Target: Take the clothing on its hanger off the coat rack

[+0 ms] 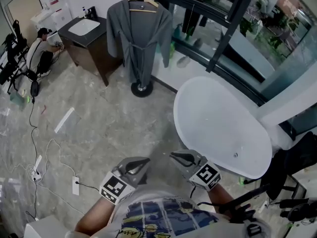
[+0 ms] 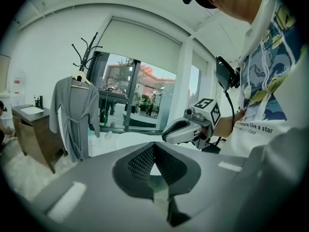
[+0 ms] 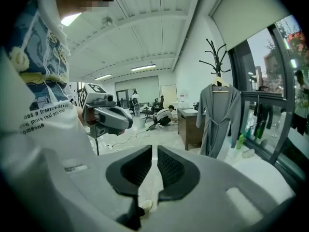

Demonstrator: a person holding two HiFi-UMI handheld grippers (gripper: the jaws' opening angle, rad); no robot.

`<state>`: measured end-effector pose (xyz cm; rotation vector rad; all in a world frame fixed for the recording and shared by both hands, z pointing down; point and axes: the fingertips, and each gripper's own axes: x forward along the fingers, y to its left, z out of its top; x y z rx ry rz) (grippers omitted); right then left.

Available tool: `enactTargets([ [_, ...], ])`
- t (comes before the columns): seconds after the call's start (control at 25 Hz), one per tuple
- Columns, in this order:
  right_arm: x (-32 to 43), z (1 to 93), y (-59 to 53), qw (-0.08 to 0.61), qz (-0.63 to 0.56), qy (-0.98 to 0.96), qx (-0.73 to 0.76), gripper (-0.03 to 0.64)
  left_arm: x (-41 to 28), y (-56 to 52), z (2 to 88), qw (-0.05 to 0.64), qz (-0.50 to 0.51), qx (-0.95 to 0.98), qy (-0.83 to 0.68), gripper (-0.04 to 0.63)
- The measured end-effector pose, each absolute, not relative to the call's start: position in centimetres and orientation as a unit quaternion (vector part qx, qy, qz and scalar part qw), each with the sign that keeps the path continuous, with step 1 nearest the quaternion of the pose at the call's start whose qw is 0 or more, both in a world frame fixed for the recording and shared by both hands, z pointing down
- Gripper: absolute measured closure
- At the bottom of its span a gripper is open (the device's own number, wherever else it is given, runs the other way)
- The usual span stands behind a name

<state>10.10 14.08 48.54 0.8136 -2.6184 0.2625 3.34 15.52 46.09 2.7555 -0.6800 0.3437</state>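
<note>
Marble floor (image 1: 109, 113), grey belted robe (image 1: 136, 38) on wooden hanger (image 1: 150, 0), left gripper (image 1: 143, 161) closed, right gripper (image 1: 174, 156) barely parted

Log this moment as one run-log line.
stage: not started | robe on hanger: hanging on coat rack | left gripper: shut, empty | right gripper: barely apart, empty

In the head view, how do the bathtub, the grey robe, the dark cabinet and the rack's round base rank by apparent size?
1. Bathtub, though it is nearest the camera
2. Grey robe
3. Dark cabinet, close to the robe
4. Round base
</note>
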Motion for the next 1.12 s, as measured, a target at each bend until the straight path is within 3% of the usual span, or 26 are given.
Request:
enactTargets([
  [0.56,0.9,45.8,-3.7,0.221,0.051,-0.937,0.266,0.548,-9.0,1.5,45.5,0.14,0.105,0.943,-0.281,0.594],
  [1.12,7.4,41.8,-28.1,0.245,-0.017,-0.928,0.282,0.472,-9.9,-12.9,44.0,0.131,0.097,0.92,-0.357,0.594],
])
